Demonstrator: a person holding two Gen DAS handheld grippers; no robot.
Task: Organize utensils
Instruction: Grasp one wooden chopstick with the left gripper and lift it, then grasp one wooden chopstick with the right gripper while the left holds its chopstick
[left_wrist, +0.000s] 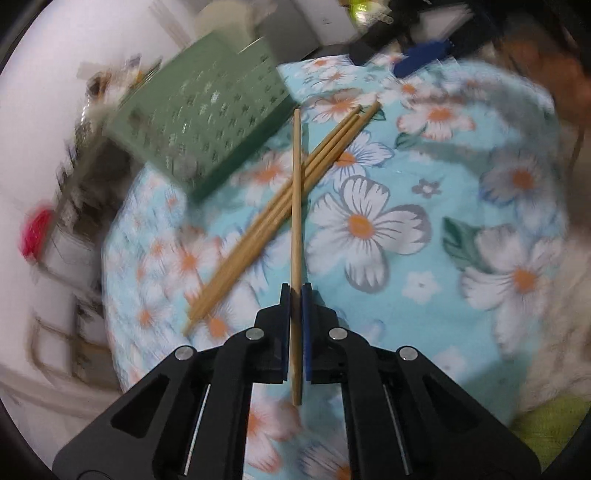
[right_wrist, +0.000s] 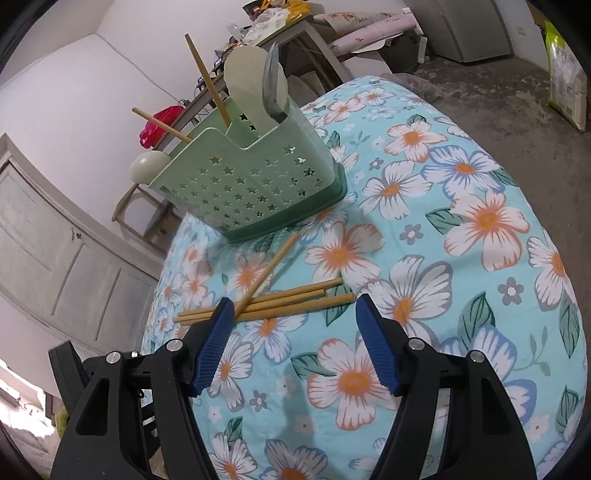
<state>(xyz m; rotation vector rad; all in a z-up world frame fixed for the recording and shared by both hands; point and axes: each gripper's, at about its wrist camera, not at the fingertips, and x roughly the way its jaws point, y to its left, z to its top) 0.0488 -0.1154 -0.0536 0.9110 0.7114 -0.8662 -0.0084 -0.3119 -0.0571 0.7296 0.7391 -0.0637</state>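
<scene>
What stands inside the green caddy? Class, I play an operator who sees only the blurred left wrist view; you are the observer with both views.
Observer: Two chopsticks, a pale spoon and a metal utensil stand in the green caddy.
Operator: Is the right tool holding anything?
Observer: No, the right tool is open and empty, near the loose chopsticks.

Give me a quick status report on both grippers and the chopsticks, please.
Left hand-held gripper shut on one wooden chopstick. Right hand-held gripper open, empty. Three loose chopsticks on floral cloth; green star-cut plastic caddy unobstructed.
</scene>
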